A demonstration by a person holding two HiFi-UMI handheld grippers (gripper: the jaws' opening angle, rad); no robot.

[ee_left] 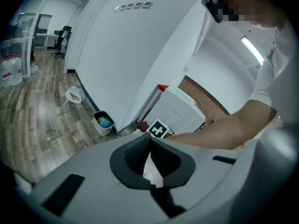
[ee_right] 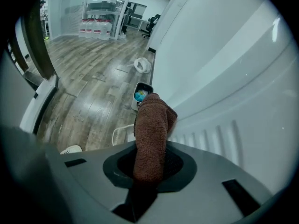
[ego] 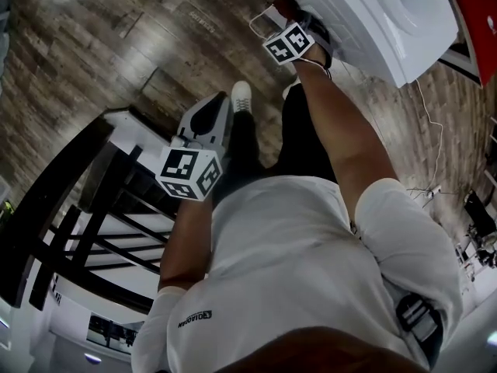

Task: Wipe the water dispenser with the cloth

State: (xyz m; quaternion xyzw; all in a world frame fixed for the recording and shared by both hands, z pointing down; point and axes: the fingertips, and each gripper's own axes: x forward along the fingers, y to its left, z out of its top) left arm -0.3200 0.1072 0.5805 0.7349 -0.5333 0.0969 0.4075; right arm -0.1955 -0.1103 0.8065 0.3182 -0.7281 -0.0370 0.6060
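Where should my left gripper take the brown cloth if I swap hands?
Grip the free folded end of the cloth, which stands out as a narrow roll beyond the shut jaws of the right gripper. Come from the open floor side, since the water dispenser lies close on the other.

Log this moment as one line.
phase: wipe | right gripper: shut on brown cloth, at water dispenser side | left gripper: shut, empty, off dispenser
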